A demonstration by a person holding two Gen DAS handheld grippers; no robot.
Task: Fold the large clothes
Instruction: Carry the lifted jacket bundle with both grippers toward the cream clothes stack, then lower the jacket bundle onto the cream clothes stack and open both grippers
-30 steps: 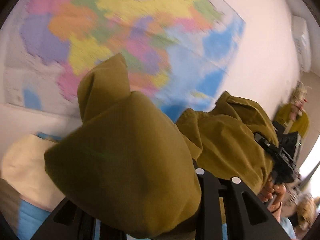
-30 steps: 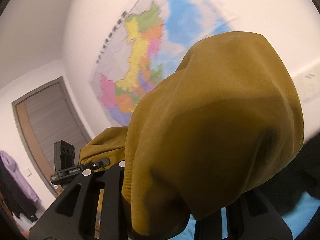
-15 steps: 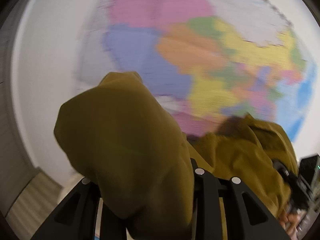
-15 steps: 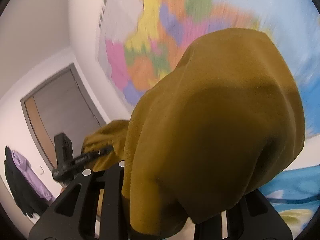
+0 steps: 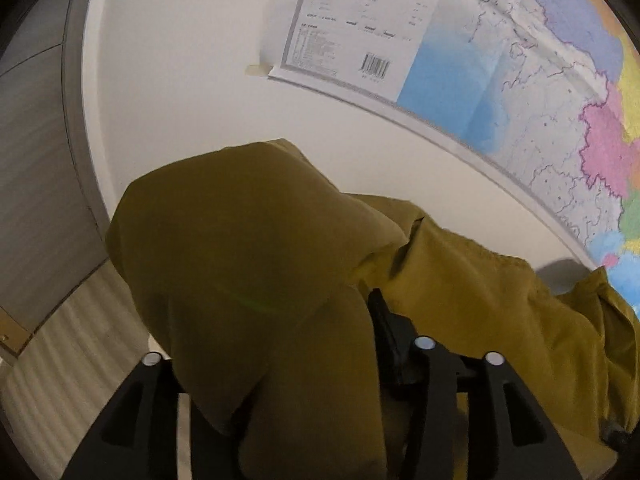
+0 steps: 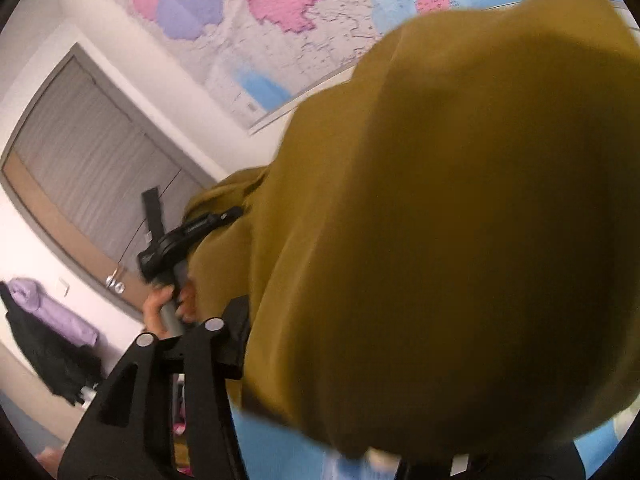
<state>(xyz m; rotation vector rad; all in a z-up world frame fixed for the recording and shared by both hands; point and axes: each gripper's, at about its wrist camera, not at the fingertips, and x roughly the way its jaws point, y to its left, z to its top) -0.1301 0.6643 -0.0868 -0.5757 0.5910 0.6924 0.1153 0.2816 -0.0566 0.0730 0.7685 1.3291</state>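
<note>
An olive-mustard garment [image 5: 256, 264] is draped over my left gripper [image 5: 316, 368], which is shut on it; the cloth hides the fingertips and stretches off to the right [image 5: 500, 300]. In the right wrist view the same garment [image 6: 460, 220] bulges over my right gripper [image 6: 320, 380], which is shut on it, and fills most of the frame. My left gripper [image 6: 192, 228] shows there at the left, held in a hand [image 6: 160, 308], with the cloth running to it. Both grippers hold the garment up in the air, tilted toward the wall.
A coloured wall map [image 5: 520, 80] hangs on the white wall straight ahead; it also shows in the right wrist view [image 6: 280, 20]. A grey door [image 6: 92, 176] stands at the left. Purple and black clothes [image 6: 48, 328] hang beside it. Blue surface [image 6: 280, 452] lies below.
Both grippers have swung with the garment, so the views turned from the map's middle toward its lower left corner and the door. The grip on the cloth is unchanged.
</note>
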